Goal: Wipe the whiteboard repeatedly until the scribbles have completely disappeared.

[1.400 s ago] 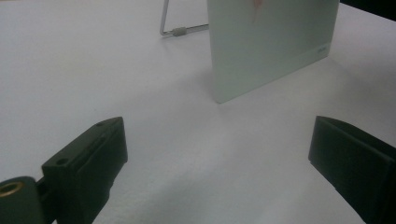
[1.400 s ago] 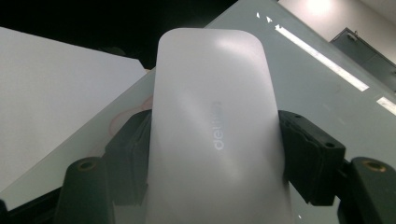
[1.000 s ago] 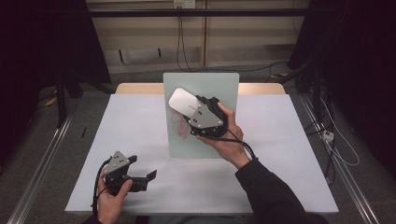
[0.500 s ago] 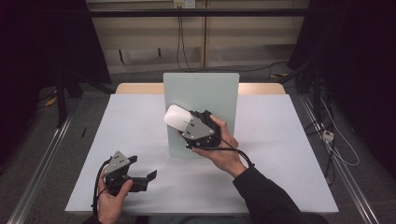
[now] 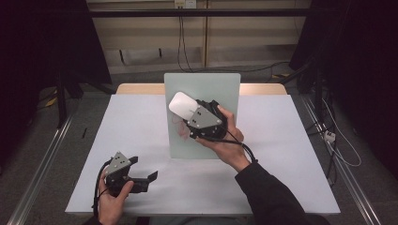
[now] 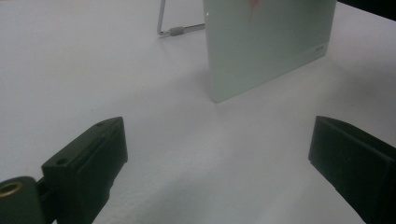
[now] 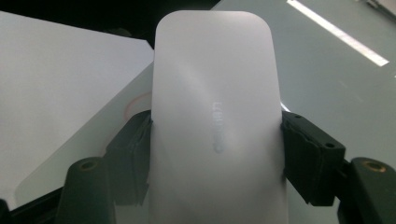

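Board stands upright at table centre, propped from behind by a wire stand. Eraser sits against the board's front face, upper-left part, between the jaws of the right gripper, which lies at the eraser's 4 o'clock. Left gripper is at 7 o'clock from the board, well apart, near the table's front edge, jaws pointing toward 3 o'clock.
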{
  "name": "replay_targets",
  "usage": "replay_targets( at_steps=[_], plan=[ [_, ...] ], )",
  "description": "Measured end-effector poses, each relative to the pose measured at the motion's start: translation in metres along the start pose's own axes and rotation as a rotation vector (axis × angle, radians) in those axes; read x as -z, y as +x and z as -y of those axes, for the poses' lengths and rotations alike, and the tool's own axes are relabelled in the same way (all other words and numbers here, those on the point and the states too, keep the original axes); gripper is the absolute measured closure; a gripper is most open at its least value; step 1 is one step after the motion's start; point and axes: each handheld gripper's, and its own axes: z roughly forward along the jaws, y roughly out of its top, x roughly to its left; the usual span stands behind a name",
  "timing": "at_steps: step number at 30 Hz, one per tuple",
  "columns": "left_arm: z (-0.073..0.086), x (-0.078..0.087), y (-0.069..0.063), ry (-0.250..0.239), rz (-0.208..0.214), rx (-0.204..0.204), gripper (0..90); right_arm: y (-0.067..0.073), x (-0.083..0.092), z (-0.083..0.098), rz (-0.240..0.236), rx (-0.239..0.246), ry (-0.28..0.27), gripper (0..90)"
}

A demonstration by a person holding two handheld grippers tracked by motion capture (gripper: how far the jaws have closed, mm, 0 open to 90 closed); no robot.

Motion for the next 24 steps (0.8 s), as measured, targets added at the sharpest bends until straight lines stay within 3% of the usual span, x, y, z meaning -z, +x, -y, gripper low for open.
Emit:
replay_targets(
  at_steps=[3, 6, 13, 14, 17, 24],
  plan=[
    [0.0, 0.0, 0.0, 0.0, -0.001, 0.002, 4.4, -0.006, 0.001, -0.003, 0.019, -0.024, -0.011, 31.3],
    [0.0, 0.0, 0.0, 0.001, 0.0, 0.002, 4.4, -0.001, -0.001, -0.002, 0.026, -0.02, -0.007, 31.4],
    [0.0, -0.001, -0.001, 0.001, 0.0, 0.003, 4.4, 0.018, -0.006, 0.004, -0.044, -0.022, 0.024, 31.4],
    [0.0, -0.001, -0.001, 0.002, 0.001, 0.001, 4.4, 0.028, -0.008, 0.008, -0.066, -0.018, 0.035, 31.4],
    [0.0, -0.001, -0.001, 0.003, 0.0, 0.001, 4.4, 0.039, -0.009, 0.014, -0.092, -0.014, 0.045, 31.4],
    [0.0, -0.001, 0.0, 0.004, -0.001, -0.002, 4.4, 0.053, -0.011, 0.024, -0.137, -0.004, 0.067, 31.4]
  ],
)
